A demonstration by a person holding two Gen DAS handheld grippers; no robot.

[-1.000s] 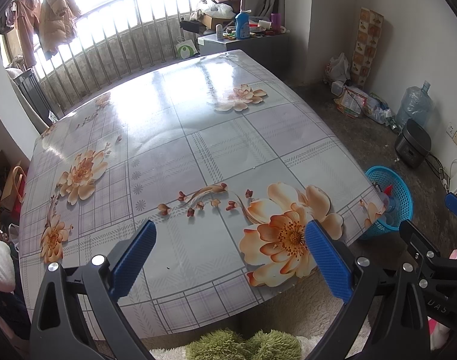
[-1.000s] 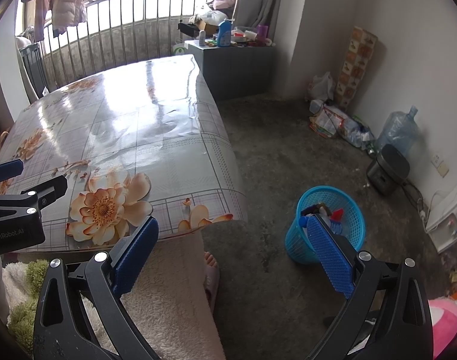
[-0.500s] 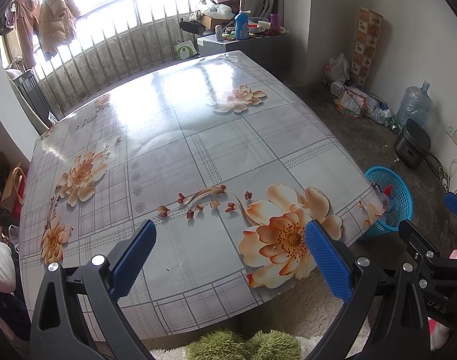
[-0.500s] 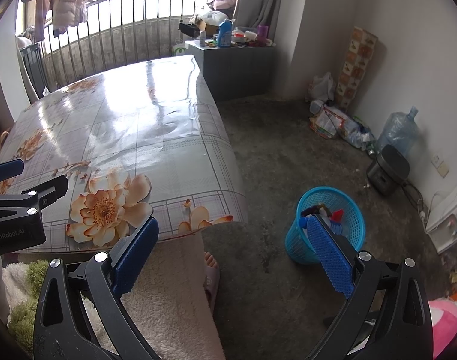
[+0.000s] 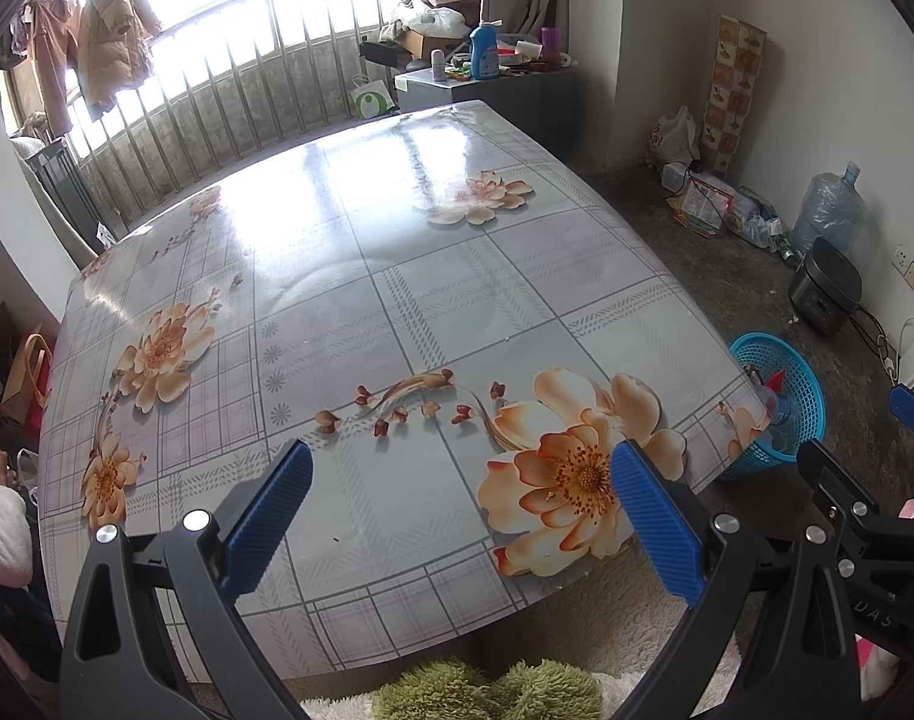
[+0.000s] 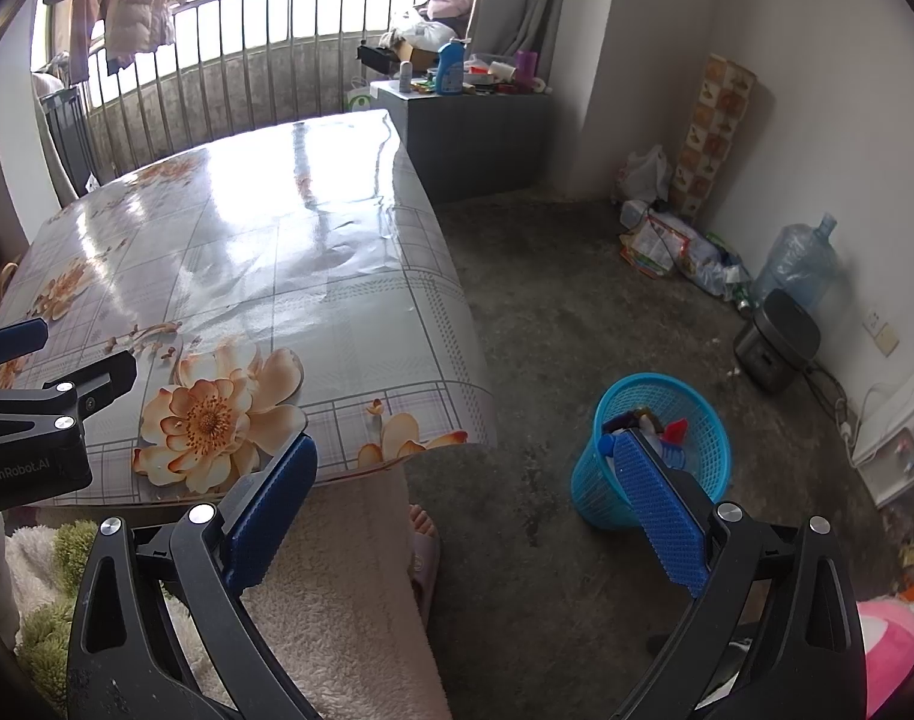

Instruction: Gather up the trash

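Both grippers are spread wide and hold nothing. Left gripper [image 5: 460,510] hovers over the near edge of the table [image 5: 396,276], its blue pads [image 5: 264,516] framing the large orange flower printed on the cloth. Right gripper [image 6: 463,498] hangs off the table's right corner, over bare floor [image 6: 577,300]; its left finger sits above a cream fleece-covered leg [image 6: 336,588] and a slippered foot [image 6: 423,540], its right finger overlaps the near side of the basket.

Basket [image 6: 661,444], blue plastic mesh, stands upright on the floor well to the right of the table, apart from it. Trash [image 6: 667,432] lies inside: a red piece, a blue cap and a dark item are visible; the rest cannot be made out. From the left wrist view the basket [image 5: 781,402] shows just past the table's right edge.

Tabletop: glossy floral cloth, strong window glare across the far half.

Against the right wall: a dark cooker [image 6: 778,339], a water jug [image 6: 799,258], loose bags and packets [image 6: 673,240]. Grey cabinet [image 6: 469,132] beyond the table carries bottles and clutter
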